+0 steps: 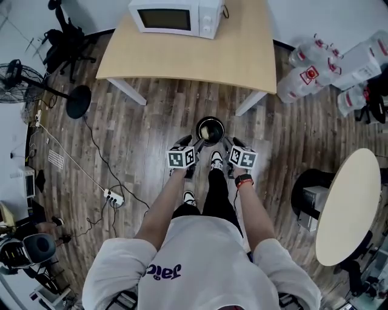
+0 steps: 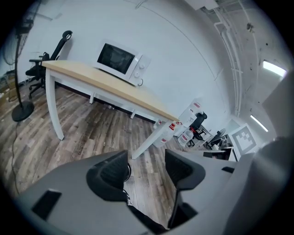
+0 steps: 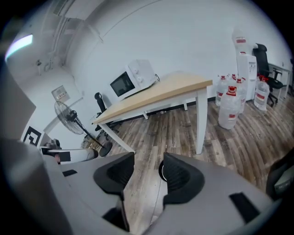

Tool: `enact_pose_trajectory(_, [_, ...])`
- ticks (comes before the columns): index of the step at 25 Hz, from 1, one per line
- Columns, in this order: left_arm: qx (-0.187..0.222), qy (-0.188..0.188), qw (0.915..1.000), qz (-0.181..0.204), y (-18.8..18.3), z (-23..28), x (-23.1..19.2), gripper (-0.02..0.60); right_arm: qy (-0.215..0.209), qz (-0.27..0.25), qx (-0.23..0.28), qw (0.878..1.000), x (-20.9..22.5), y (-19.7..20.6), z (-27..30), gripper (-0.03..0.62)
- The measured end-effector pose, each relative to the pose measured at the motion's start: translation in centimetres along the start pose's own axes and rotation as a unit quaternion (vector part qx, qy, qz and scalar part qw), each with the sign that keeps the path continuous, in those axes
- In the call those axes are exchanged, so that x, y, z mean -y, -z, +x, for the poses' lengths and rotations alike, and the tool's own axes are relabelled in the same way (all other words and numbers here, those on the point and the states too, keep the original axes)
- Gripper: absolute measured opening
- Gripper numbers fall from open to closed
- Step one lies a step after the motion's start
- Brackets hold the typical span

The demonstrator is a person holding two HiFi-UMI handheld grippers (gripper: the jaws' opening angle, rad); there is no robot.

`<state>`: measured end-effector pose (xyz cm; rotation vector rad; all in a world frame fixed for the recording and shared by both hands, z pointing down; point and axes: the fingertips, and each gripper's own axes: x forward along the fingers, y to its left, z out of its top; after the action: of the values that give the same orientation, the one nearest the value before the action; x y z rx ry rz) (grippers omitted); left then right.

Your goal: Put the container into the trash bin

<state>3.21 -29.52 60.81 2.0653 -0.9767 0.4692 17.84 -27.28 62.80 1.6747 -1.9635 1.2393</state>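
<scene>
- Wood-plank floor lies open to the left of the person, crossed only by a cable and a power strip; a fan stands further left.
- Ahead, the pale wooden table with white legs carries a white microwave; its front edge is near the trash bin.
- To the right, water bottles cluster beyond the table's corner, and a round table closes in the lower right.
- Small, round and black with a shiny inside, the trash bin sits on the floor just ahead of the person's shoes, between the two grippers. What lies inside it cannot be made out, so the container's place cannot be told.
- Both forearms reach forward and down, side by side, with the marker cubes flanking the shoes.
- Left gripper is released: its jaws stand apart with only floor between them and a sliver of the bin's rim behind one jaw.
- Right gripper is likewise released, jaws apart, nothing held.
</scene>
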Motion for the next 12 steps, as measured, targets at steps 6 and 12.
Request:
enact_pose_trajectory(6, [0.045, 0.009, 0.9977, 0.049, -2.7, -5.4, 3.4, 0.257, 0.006, -0.049, 0.052, 0.997, -3.6, -2.0, -6.2, 0.213])
enact_pose_trajectory(12, [0.086, 0.017, 0.9927, 0.083, -4.4, -10.7, 6.3, 0.238, 0.014, -0.081, 0.108, 0.991, -6.3, -3.7, -12.1, 0.204])
